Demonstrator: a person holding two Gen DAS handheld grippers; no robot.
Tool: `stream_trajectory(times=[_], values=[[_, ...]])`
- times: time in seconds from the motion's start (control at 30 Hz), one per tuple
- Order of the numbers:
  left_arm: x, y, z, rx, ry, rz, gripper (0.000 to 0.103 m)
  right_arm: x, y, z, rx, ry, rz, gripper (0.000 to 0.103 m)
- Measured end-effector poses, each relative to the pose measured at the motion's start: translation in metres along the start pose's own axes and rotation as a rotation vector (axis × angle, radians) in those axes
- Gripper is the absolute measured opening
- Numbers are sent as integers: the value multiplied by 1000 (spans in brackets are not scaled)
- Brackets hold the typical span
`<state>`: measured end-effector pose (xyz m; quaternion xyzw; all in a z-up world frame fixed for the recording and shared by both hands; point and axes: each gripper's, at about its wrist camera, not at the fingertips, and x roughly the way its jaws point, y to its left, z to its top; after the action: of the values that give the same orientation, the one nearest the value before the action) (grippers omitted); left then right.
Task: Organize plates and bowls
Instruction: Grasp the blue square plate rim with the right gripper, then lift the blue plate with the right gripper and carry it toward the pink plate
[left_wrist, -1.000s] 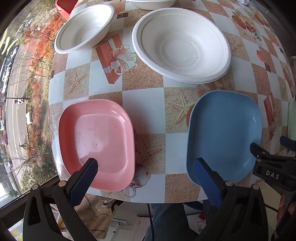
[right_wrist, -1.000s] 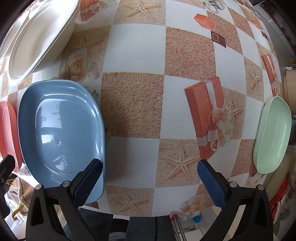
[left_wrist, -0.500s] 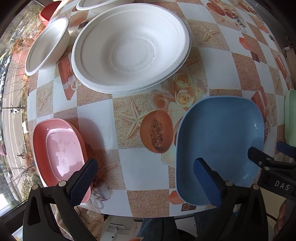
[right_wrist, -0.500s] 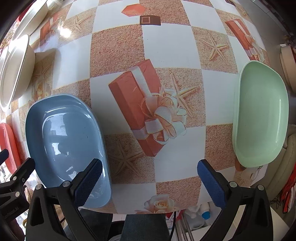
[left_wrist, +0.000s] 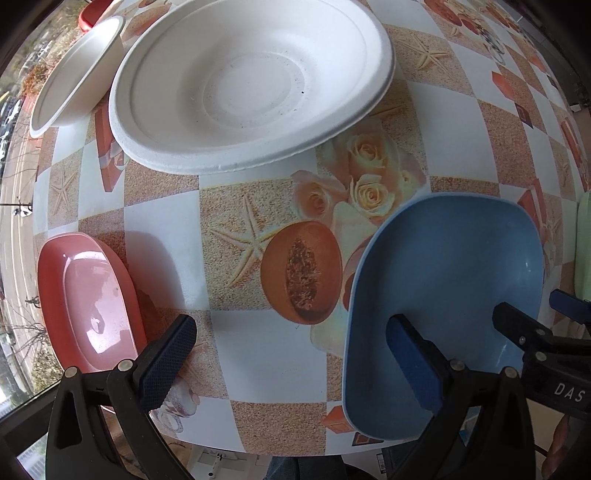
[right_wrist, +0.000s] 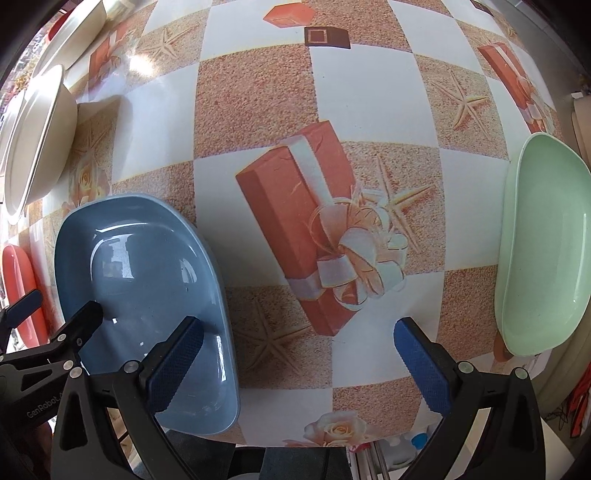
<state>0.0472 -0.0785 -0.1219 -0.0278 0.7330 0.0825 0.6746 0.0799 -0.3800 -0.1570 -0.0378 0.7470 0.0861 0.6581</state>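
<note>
A blue square plate lies at the table's near edge; it also shows in the right wrist view. A pink plate lies to its left and a pale green plate to its right. A large white paper bowl and a smaller white bowl sit farther back. My left gripper is open and empty, its right finger over the blue plate's near part. My right gripper is open and empty, its left finger over the blue plate's right rim.
The table has a checked cloth printed with starfish and gift boxes. A red dish shows at the far left corner. The near table edge runs just below both grippers. More white bowls stand at the left in the right wrist view.
The left gripper has swung right and forward, from over the pink plate to between the pink and blue plates. The right gripper has shifted right, bringing the green plate into fuller view.
</note>
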Motion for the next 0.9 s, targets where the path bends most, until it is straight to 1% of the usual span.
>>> stream_trajectory(times=[0.07,0.13,0.17,0.2,0.23,0.27,0.3,0.33,0.4,0.43,0.5,0.57,0.67,0.7,0.83,0.9], values=[[-2,-9,-1,8,-9,-8,100,-5,-4,2,-3,11,-2,103],[-2,-14,-1,19,-15,-25,90,-9,-3,2,-10,16,0,103],[-3,-16,-2,25,-13,-37,87,-12,0,1,-21,13,-4,100],[-4,-18,-2,28,-11,-53,78,-16,4,0,-37,3,-6,94],[-7,-21,-2,29,-4,-75,69,-19,8,-1,-53,-7,-4,90],[-7,-24,-3,33,4,-89,64,-21,12,-3,-68,-13,3,83],[-8,-28,-3,43,14,-98,52,-23,16,-4,-78,-8,6,76],[-12,-40,-1,60,23,-108,40,-23,18,-5,-81,0,13,73],[-9,-52,-2,93,45,-122,29,-25,24,-9,-79,9,36,61],[-9,-60,-4,102,50,-116,29,-26,28,-12,-87,9,42,58],[-12,-71,-10,122,43,-90,29,-26,36,-16,-116,7,50,36],[-11,-74,-17,133,46,-86,29,-27,40,-17,-97,21,44,35],[-13,-73,-27,135,71,-102,29,-25,35,-16,-42,53,79,30],[-13,-73,-30,142,74,-99,29,-25,35,-16,-35,64,89,30],[-14,-69,-45,169,62,-72,29,-29,46,-21,-64,69,70,30],[-16,-66,-48,164,61,-80,29,-32,60,-25,-73,70,72,30]])
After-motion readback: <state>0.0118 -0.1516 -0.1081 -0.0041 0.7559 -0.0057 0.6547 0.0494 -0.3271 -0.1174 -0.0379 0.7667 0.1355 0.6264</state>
